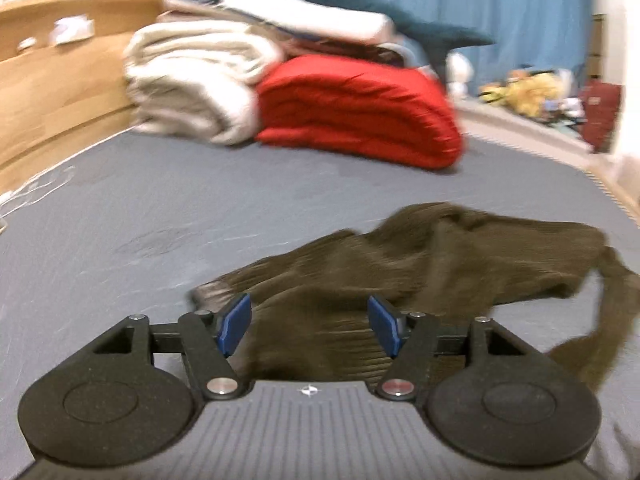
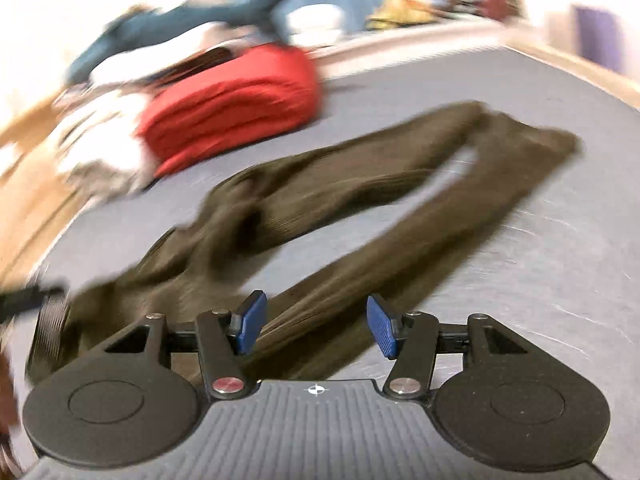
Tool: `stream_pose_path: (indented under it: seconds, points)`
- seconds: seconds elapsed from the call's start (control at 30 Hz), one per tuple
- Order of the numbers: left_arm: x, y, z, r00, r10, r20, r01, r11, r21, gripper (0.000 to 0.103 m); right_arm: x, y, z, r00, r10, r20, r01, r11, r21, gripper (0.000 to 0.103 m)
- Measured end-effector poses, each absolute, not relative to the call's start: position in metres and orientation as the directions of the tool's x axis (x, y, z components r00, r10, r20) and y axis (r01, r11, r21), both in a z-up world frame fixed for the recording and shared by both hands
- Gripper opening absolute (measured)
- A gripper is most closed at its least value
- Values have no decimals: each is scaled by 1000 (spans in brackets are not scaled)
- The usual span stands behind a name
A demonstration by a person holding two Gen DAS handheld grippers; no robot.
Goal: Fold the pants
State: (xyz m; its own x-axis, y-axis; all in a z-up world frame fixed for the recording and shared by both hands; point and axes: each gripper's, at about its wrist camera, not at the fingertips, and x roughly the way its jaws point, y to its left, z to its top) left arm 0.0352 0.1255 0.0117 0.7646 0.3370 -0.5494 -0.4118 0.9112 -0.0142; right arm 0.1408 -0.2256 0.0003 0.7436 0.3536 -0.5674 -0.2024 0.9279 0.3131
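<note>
Across the lower middle of both frames the brown ribbed pants (image 2: 320,200) lie loose on the grey bed (image 1: 160,208), legs spread apart. Left claw (image 1: 308,326) and right claw (image 2: 316,326) both stand open, holding nothing. Folding seems not begun; next, I judge, the legs need laying together.

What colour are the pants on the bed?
The pants are dark olive-brown, with a fine ribbed texture; the right wrist view shows them best.
</note>
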Motion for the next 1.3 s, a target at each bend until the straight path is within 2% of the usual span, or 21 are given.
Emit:
stream_pose_path:
  seconds: [0.07,0.13,0.23,0.4,0.47,0.6,0.63,0.67,0.73,0.77,0.83,0.9,0.97,1.0,1.07,1.17,1.2,1.23,1.27,1.3]
  points:
    - [33,114,16,800,331,-501,-382,924,0,70,150,-244,1,759,320,-568,-129,927,351,58]
    - [36,104,18,844,223,-487,-277,960,-40,70,155,-260,0,771,296,-564,-76,922,379,58]
    - [48,86,6,832,-33,-553,-62,986,-152,70,156,-275,0,782,276,-559,-37,916,400,58]
    - [58,32,-22,724,-277,-631,217,961,-172,70,167,-280,1,784,270,-559,-20,911,411,58]
    - [60,15,-36,679,-326,-658,292,942,-165,69,165,-281,2,785,267,-559,-21,913,407,58]
    - [57,-15,-63,661,-277,-697,341,939,-49,66,165,-289,2,787,255,-562,-5,913,407,58]
    - [55,-17,-68,662,-253,-706,339,940,-19,58,166,-292,1,785,251,-566,3,912,409,58]
    - [57,-19,-74,661,-229,-715,336,942,9,38,166,-294,0,784,246,-570,13,911,412,58]
    - [60,-18,-81,654,-226,-722,333,943,7,12,167,-299,-1,783,241,-573,29,906,422,58]
    - [61,-15,-80,653,-237,-719,333,943,-8,9,167,-301,-1,784,239,-572,34,905,424,58]
    - [58,-12,-71,653,-265,-709,352,936,-26,8,167,-305,1,789,229,-569,43,905,424,58]
    - [50,-13,-63,617,-344,-708,428,901,-66,7,166,-310,3,796,221,-564,51,903,426,58]
    - [36,-24,-60,501,-457,-735,597,798,-89,6,164,-315,5,803,208,-558,65,901,429,58]
    - [16,-34,-62,451,-479,-753,713,701,-19,6,164,-318,6,807,200,-556,73,900,430,58]
    - [-13,-46,-75,380,-455,-805,818,571,64,6,162,-325,6,814,181,-552,94,897,433,58]
    - [-21,-40,-87,363,-403,-840,819,568,82,7,164,-336,4,816,148,-559,134,892,433,58]
    - [-16,-32,-85,350,-413,-840,803,595,42,8,166,-340,3,815,140,-563,147,889,434,58]
    - [-11,-26,-81,344,-435,-832,787,617,3,17,169,-345,2,812,128,-569,167,884,436,58]
    - [-7,-17,-75,352,-461,-815,771,636,-26,35,173,-349,0,808,116,-578,185,881,436,58]
    - [-4,-8,-68,388,-481,-786,747,664,-38,45,179,-354,-3,798,108,-593,204,877,435,58]
